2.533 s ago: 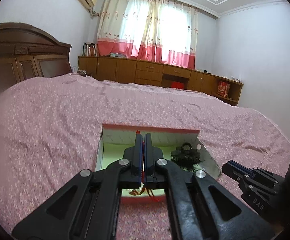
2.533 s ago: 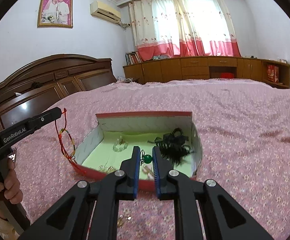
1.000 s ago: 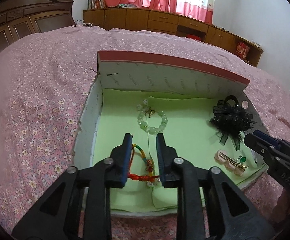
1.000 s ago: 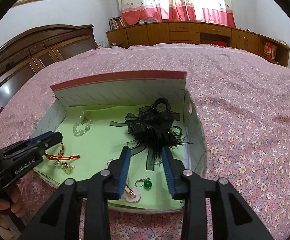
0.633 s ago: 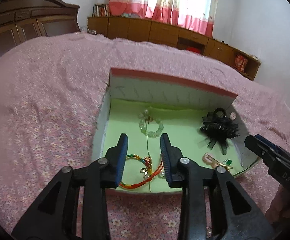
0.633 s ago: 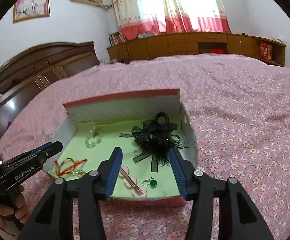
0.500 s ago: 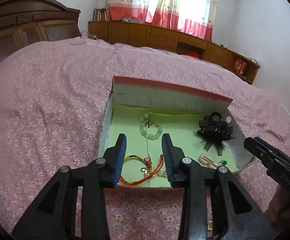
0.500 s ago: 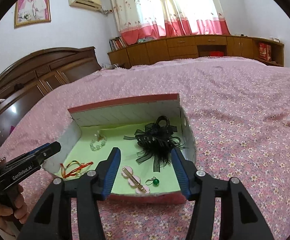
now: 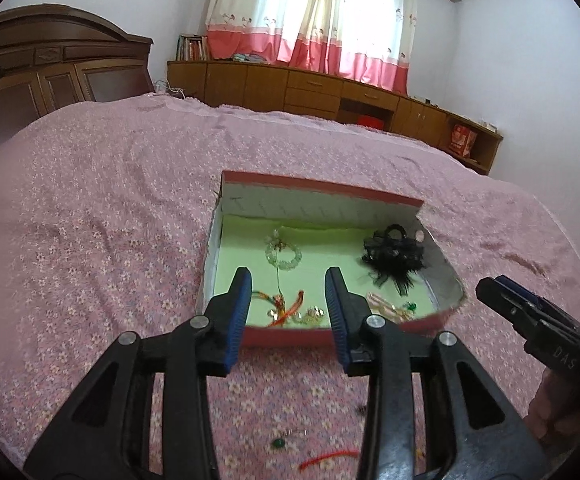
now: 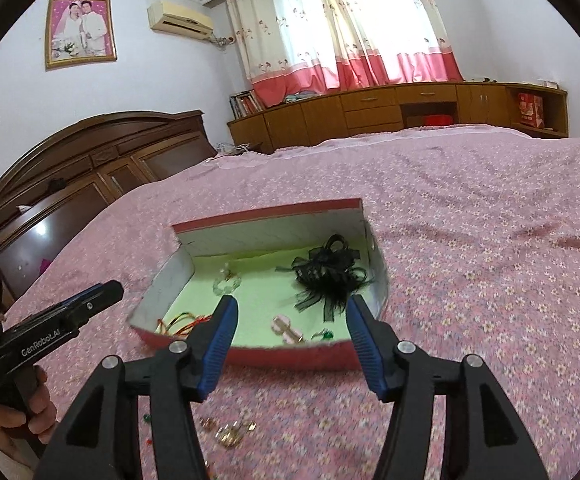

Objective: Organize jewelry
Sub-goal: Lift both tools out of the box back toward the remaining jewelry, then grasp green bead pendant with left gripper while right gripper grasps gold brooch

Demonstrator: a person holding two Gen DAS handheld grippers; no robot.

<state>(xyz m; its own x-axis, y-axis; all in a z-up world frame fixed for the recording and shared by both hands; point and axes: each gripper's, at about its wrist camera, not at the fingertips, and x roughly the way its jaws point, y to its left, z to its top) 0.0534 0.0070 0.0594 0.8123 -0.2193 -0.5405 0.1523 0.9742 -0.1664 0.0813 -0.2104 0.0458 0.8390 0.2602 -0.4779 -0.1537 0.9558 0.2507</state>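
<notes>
Jewelry box (image 9: 250, 336) on bed; left gripper (image 9: 288, 312), right gripper (image 10: 290, 334) hover, fingers apart.

A bed (image 9: 90, 220) covered in pink floral cloth is observed; a red-rimmed box (image 9: 329, 190) and loose trinkets (image 10: 230, 432) are laid directly on it.

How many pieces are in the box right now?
5: pale bead bracelet at the back left, black hair bow at the back right, red cord bracelet at the front left, pink clip and green earring at the front right. Small pieces may be hidden.
</notes>
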